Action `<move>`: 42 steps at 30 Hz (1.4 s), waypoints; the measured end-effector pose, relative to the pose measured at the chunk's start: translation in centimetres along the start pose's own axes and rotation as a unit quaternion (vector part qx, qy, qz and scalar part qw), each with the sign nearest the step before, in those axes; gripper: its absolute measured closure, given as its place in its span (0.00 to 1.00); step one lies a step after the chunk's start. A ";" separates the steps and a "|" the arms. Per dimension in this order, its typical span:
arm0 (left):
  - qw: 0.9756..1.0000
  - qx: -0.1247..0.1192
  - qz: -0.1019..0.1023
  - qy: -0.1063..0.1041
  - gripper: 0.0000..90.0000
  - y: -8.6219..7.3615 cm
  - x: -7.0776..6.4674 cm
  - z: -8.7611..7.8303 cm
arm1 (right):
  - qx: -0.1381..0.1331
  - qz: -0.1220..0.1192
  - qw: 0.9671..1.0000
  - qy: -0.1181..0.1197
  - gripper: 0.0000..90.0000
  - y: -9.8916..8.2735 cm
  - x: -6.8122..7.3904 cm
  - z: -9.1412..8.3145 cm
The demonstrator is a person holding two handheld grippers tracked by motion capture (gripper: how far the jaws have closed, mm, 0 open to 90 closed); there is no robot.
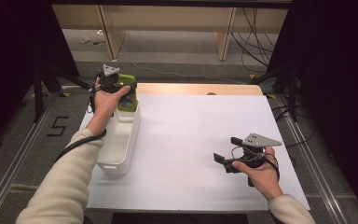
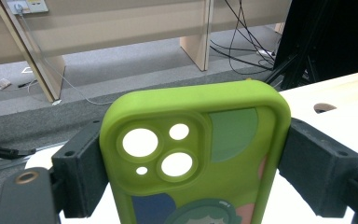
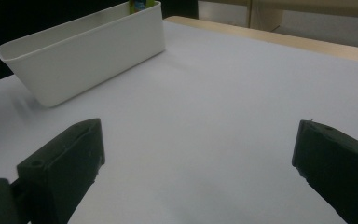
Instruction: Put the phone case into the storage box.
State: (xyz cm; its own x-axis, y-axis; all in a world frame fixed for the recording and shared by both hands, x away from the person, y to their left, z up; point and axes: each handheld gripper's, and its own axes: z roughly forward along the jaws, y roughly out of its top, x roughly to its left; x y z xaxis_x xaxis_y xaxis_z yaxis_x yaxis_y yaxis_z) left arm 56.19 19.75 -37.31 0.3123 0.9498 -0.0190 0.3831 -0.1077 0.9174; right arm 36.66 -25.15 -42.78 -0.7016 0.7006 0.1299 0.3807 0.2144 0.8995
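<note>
So the left gripper (image 1: 121, 88) is clamped on the sides of a lime-green rubbery phone case (image 2: 193, 154), holding it upright over the far end of the long white plastic bin (image 1: 121, 140) at the desk's left edge, probably to drop it in. Right gripper (image 1: 228, 151) idles wide open near the front right corner.

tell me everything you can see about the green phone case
The green phone case looks like soft, matte lime silicone with rounded corners. A raised camera block has four round cut-outs, light showing through them. Its back carries a cartoon print with teal, navy and pink patches. It stands upright, clamped at both side edges by the left hand-held gripper, above the far end of the white bin. Whether it touches the bin cannot be told.
</note>
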 end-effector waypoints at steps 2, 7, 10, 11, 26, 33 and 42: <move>1.000 0.000 0.001 -0.001 0.18 0.0 0.0 0.1 | 0.001 0.000 1.000 0.000 0.04 0.0 0.0 0.0; 1.000 0.002 0.001 0.001 0.18 -0.1 0.0 0.2 | 0.001 0.000 1.000 0.001 0.04 0.0 0.0 0.0; 1.000 0.003 -0.001 0.002 0.18 -0.2 0.0 0.3 | 0.000 0.000 1.000 0.001 0.04 0.0 0.0 0.0; 1.000 0.003 -0.001 0.002 0.18 -0.2 0.0 0.3 | -0.001 0.000 1.000 0.001 0.04 0.0 0.0 0.0; 1.000 0.006 0.000 0.001 0.18 -0.3 0.1 0.6 | 0.000 0.001 1.000 0.001 0.04 0.0 0.0 0.0; 1.000 0.006 -0.001 0.002 0.18 -0.4 0.3 0.7 | 0.000 0.001 1.000 0.002 0.04 0.0 0.0 0.0; 1.000 0.009 -0.003 0.004 0.17 -0.6 0.3 0.8 | 0.000 0.001 1.000 0.002 0.04 0.0 0.0 0.0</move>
State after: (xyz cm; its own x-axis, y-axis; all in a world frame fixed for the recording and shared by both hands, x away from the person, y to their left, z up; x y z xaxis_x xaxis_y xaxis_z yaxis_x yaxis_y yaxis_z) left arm 56.73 19.88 -38.22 0.3024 0.9529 -0.0210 0.4014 -0.1073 0.9096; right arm 36.68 -25.19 -42.77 -0.7031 0.6987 0.1322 0.3817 0.2141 0.8991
